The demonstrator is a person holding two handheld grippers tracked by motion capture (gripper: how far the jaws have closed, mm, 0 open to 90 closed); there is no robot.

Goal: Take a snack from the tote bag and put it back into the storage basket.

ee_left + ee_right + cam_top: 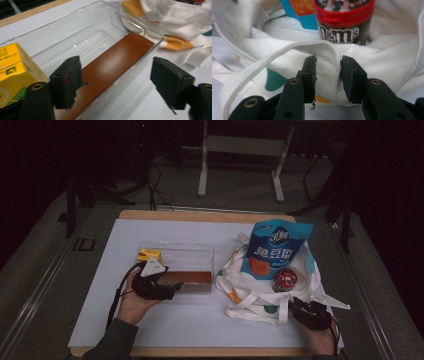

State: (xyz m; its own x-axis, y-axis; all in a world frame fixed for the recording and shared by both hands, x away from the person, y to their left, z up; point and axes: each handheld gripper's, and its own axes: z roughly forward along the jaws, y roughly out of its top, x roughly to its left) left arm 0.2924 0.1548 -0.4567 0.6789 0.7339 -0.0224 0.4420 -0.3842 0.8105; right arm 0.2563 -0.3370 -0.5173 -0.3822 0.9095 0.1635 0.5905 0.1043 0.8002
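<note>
The left gripper (172,287) is spread wide at the near wall of the clear box (200,251), straddling that wall and gripping nothing. A brown bar (113,66) lies inside along that wall, a yellow carton (149,255) at the box's far left. Right of the box lies the white bag (250,292); the right gripper (328,72), partly parted, flanks its strap (287,51) without pinching.

White table (150,330): clear tray (200,251), white tote bag (255,302).
</note>
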